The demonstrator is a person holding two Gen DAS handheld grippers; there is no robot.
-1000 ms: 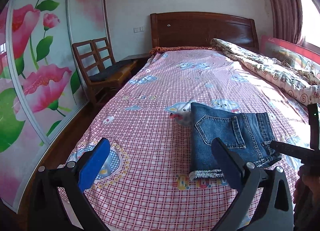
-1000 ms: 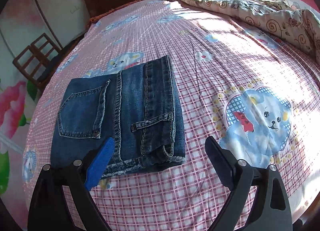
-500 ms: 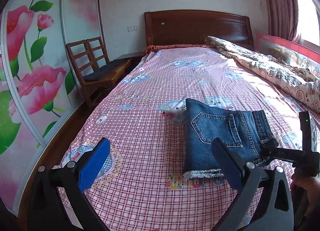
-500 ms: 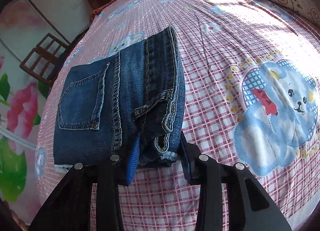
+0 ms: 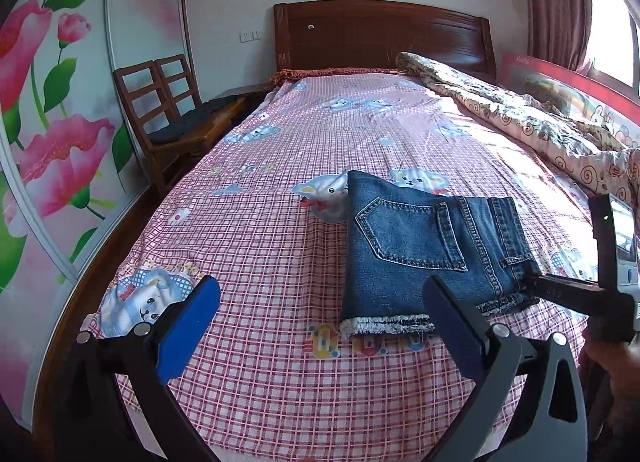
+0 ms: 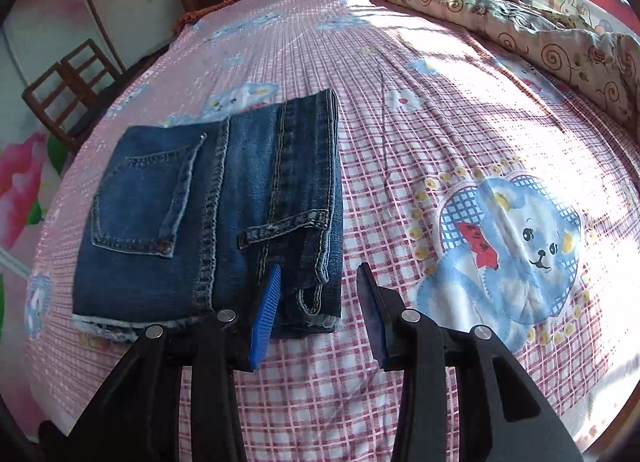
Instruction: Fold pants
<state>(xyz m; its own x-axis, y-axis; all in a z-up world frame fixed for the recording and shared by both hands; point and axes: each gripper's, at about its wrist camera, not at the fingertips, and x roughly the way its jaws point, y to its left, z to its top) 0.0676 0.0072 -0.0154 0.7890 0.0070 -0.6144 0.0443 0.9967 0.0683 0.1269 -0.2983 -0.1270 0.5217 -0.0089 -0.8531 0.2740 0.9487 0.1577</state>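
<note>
Denim pants [image 6: 208, 221] folded; right gripper [image 6: 318, 286] jaws just closed on waistband corner, grasping it; left gripper [image 5: 316, 314] released, idle; lift likely next.

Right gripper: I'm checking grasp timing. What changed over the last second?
The right gripper came down at the near right corner of the jeans, and its fingers have just been closing around it; a firm pinch is unclear. The jeans stayed folded on the bed sheet, and the left gripper stayed open, holding nothing.

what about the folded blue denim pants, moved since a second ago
No; the pants still overlap the same blue bear print at their far corner.
</note>
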